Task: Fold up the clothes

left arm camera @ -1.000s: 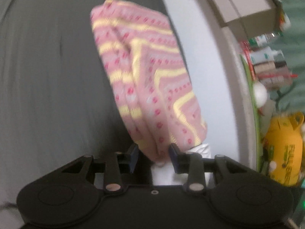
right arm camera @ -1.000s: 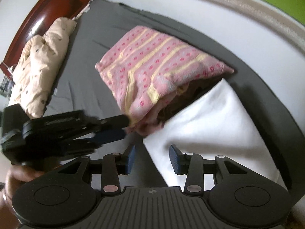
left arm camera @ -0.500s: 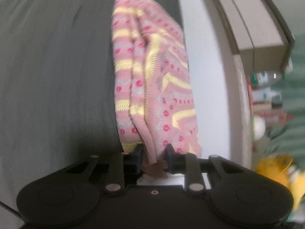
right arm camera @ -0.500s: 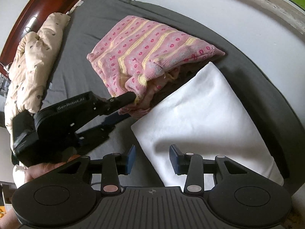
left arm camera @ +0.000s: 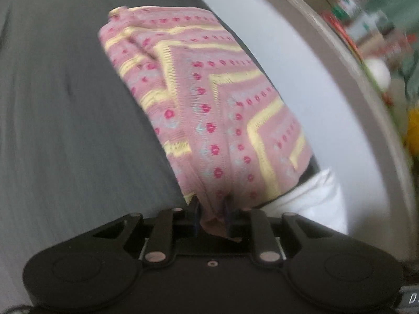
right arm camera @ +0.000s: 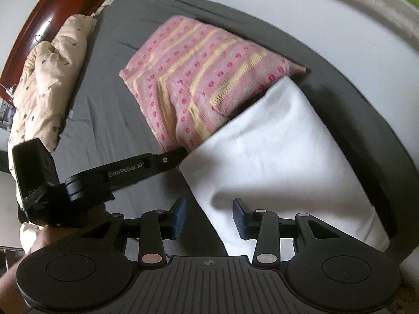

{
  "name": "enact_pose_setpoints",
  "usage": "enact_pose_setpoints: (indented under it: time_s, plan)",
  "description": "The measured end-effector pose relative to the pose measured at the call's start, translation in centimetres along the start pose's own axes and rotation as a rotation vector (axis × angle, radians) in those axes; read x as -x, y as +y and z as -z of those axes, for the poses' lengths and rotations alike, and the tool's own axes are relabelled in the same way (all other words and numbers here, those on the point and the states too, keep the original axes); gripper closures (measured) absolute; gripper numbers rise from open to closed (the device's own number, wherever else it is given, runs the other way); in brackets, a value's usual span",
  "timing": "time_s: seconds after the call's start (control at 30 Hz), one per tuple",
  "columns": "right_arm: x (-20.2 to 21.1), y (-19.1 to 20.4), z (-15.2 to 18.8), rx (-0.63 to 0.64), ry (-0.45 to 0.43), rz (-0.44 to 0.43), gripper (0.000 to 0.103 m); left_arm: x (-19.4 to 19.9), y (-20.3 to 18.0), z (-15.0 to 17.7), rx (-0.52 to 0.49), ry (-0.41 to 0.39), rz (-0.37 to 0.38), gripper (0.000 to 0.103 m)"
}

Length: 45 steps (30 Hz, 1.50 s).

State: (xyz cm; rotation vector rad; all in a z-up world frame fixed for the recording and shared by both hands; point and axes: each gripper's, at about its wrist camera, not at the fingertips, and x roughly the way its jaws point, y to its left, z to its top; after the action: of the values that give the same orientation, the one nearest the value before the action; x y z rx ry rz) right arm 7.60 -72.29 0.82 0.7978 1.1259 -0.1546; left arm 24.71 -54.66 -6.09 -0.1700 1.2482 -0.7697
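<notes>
The pink knitted garment with yellow stripes and red dots [right arm camera: 199,83] lies bunched in a rough fold on the dark grey bedsheet [right arm camera: 104,110], filling the centre of the right wrist view, its lower right edge lapping a white folded cloth [right arm camera: 282,157]. My left gripper [left arm camera: 211,216] is clenched on the garment's near corner; in the left wrist view the fabric is pinched between the pads at lower centre. My right gripper [right arm camera: 209,216] hangs released at the bottom of its frame, nothing between its blue pads [right arm camera: 179,214], just above the white cloth's near edge. I judge the fold part done: the garment is doubled over but lumpy, with edges uneven, so squaring and flattening remain. A beige quilted duvet [right arm camera: 49,89] sits at upper left, well apart.
</notes>
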Motion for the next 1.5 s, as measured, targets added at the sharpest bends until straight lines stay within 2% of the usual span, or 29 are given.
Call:
enact_pose_setpoints:
  time_s: [0.1,0.23,0.3,0.37,0.47,0.57,0.67,0.73,0.8,0.87,1.0,1.07,1.13,1.23,1.37,1.5]
  plan:
    - [0.6,0.4,-1.6,0.039,-0.044,0.001,0.063,1.7,0.2,-0.2,0.073,-0.039,0.011,0.08]
    - [0.6,1.3,-4.8,0.1,-0.124,0.018,0.063,5.0,-0.1,-1.3,0.093,-0.14,0.005,0.08]
    - [0.3,2.0,-6.4,0.135,-0.16,0.046,0.063,6.0,0.0,-2.2,0.107,-0.194,0.017,0.076]
    - [-0.6,2.8,-7.6,0.178,-0.19,0.084,0.063,6.1,0.2,-3.6,0.094,-0.23,0.022,0.075]
    - [-2.4,3.5,-9.0,0.211,-0.194,0.101,0.063,4.1,-0.4,-6.1,0.041,-0.256,0.044,0.075]
    - [-4.5,3.7,-9.5,0.231,-0.17,0.098,0.063,1.8,-0.7,-7.9,0.018,-0.262,0.058,0.075]
    - [-6.7,3.9,-8.8,0.264,-0.124,0.126,0.063,-0.4,-0.8,-8.9,-0.02,-0.223,-0.007,0.075]
    - [-7.5,4.2,-8.0,0.315,-0.127,0.158,0.063,-1.2,-0.2,-8.8,-0.033,-0.205,-0.007,0.075]
    - [-8.0,4.4,-7.1,0.364,-0.138,0.181,0.062,-1.1,0.3,-8.3,-0.056,-0.209,0.001,0.076]
    - [-8.2,4.5,-6.4,0.403,-0.147,0.18,0.05,-0.9,0.7,-7.7,-0.089,-0.2,0.003,0.076]
    - [-8.0,4.8,-6.0,0.452,-0.137,0.193,0.049,0.6,1.4,-7.4,-0.098,-0.175,-0.009,0.077]
    - [-7.2,4.9,-6.5,0.422,-0.146,0.177,0.049,2.0,1.3,-8.1,-0.104,-0.2,-0.033,0.076]
    - [-6.4,4.9,-6.6,0.401,-0.179,0.144,0.049,2.6,1.4,-9.6,-0.132,-0.238,-0.044,0.069]
    - [-7.3,5.3,-6.4,0.421,-0.179,0.173,0.048,2.3,1.6,-12.3,-0.172,-0.266,-0.085,0.068]
    - [-8.8,5.8,-5.9,0.48,-0.169,0.245,0.046,-0.5,2.7,-15.2,-0.172,-0.217,-0.17,0.068]
    - [-9.2,5.7,-5.6,0.458,-0.184,0.227,0.04,-2.1,3.9,-15.6,-0.201,-0.184,-0.183,0.069]
